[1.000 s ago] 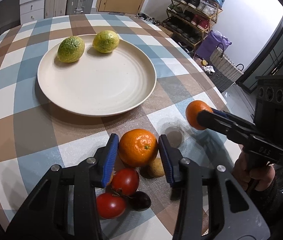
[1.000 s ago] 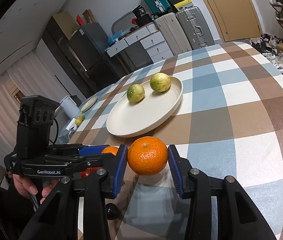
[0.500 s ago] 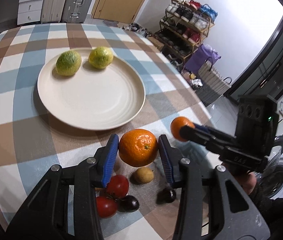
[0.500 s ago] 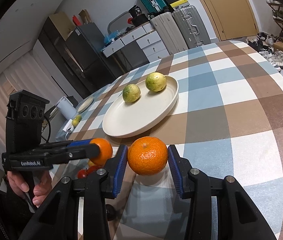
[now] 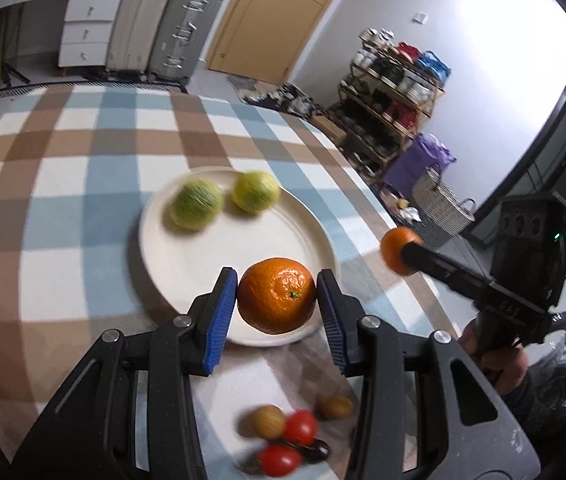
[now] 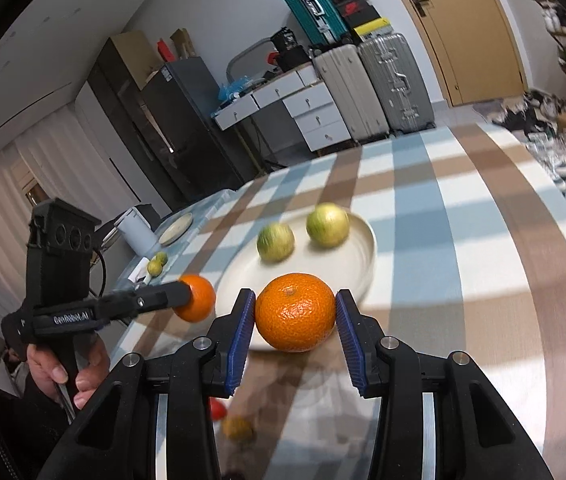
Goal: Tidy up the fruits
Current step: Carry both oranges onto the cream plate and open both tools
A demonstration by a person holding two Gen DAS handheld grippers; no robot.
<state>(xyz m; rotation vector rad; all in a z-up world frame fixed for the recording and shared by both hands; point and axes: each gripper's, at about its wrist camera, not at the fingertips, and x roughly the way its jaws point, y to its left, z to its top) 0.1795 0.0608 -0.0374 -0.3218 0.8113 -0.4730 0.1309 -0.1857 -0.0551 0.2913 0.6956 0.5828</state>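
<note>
From my left wrist camera, my left gripper (image 5: 277,304) clamps an orange (image 5: 276,295) in the air over the near rim of the cream plate (image 5: 219,256), where two green citrus (image 5: 197,208) lie at the far side.

From my right wrist camera, my right gripper (image 6: 294,316) squeezes a second orange (image 6: 294,312), just before the plate's near edge.

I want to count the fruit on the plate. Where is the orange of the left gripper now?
In the left wrist view the orange is clamped in the left gripper, in the air over the near rim of the white plate, not on it.
</note>
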